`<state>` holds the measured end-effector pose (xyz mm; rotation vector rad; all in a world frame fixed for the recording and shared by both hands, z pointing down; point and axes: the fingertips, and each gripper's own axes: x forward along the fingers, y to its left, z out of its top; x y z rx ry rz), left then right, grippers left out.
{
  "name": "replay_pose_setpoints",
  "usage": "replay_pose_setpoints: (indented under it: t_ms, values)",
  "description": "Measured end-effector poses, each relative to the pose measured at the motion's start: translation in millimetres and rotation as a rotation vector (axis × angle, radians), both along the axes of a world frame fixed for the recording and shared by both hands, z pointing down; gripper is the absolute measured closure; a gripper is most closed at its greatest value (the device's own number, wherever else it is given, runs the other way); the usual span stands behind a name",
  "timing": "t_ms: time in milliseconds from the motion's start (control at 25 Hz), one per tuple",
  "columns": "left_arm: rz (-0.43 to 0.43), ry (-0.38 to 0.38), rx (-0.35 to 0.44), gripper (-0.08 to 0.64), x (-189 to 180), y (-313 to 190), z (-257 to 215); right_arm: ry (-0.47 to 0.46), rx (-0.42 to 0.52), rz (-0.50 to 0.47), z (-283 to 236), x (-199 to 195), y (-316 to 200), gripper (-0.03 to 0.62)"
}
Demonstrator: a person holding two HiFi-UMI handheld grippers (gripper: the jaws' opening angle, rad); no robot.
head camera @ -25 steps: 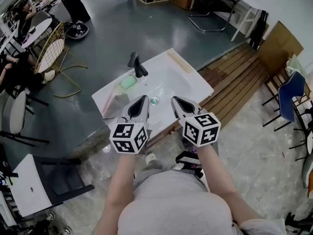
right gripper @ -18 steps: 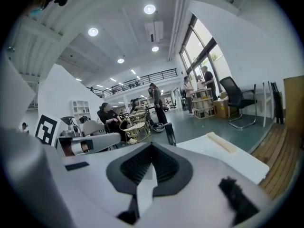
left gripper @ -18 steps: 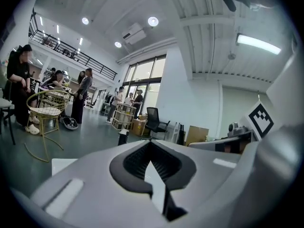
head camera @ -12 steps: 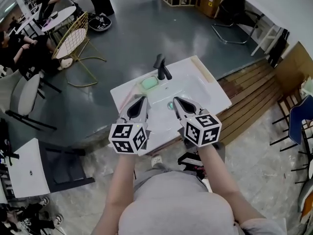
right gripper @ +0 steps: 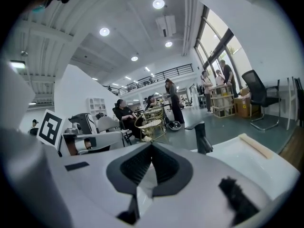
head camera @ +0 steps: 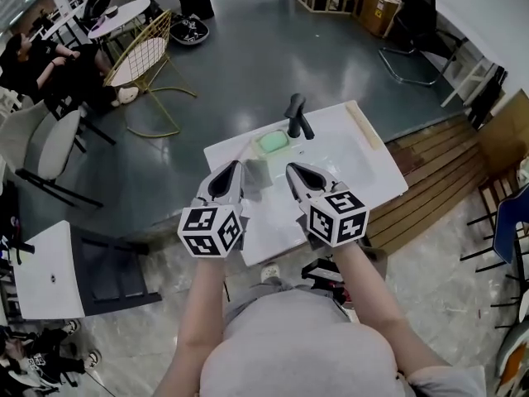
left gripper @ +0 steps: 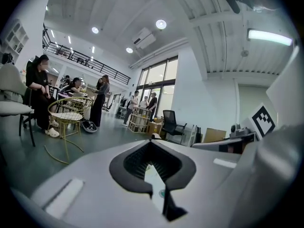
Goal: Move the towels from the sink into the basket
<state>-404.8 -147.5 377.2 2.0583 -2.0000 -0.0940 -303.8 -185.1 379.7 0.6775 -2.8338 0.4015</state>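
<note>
A white sink counter (head camera: 372, 168) with a black faucet (head camera: 297, 116) stands on the grey floor. A pale green folded cloth (head camera: 271, 141) lies left of the faucet. A grey cloth (head camera: 254, 176) lies nearer me on the counter's left part. My left gripper (head camera: 234, 166) and right gripper (head camera: 291, 169) hover side by side over the counter's front, with the grey cloth between them. Both are shut and hold nothing. In the gripper views the left gripper (left gripper: 151, 141) and right gripper (right gripper: 151, 144) point nearly level across the room. No basket is clearly visible.
A gold wire chair (head camera: 145, 60) stands on the floor beyond the sink's left. A white table (head camera: 45, 275) and a dark chair (head camera: 111, 271) are at my left. Wooden decking (head camera: 446, 180) lies right of the sink. People sit and stand at the back.
Both grippers have moved together from over the basin's front toward the counter's left part. The grey cloth now shows between them. The jaws stayed shut.
</note>
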Motion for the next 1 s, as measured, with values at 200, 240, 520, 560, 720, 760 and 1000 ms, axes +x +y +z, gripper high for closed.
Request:
replay_pose_setpoints:
  t_ms: [200,240,520,560,720,760,1000]
  values:
    - [-0.027,0.011,-0.008,0.555,-16,2,10,-0.012,-0.018,-0.037,7,-18,1,0.574]
    - [-0.033,0.015,-0.010,0.555,-19,3,12,-0.008,-0.018,-0.045,10,-22,1,0.574]
    - [-0.084,0.035,-0.018,0.555,-41,1,24,0.003,-0.023,-0.093,23,-44,-3,0.572]
    - [-0.090,0.037,-0.019,0.555,-44,1,25,0.007,-0.029,-0.103,26,-47,-3,0.572]
    - [-0.109,0.045,-0.024,0.555,-56,2,30,0.042,-0.032,-0.136,37,-62,-4,0.572]
    - [-0.112,0.046,-0.026,0.555,-59,1,32,0.049,-0.031,-0.144,39,-67,-4,0.561]
    - [-0.131,0.063,-0.049,0.555,-71,-1,46,0.131,-0.055,-0.199,62,-88,-6,0.395]
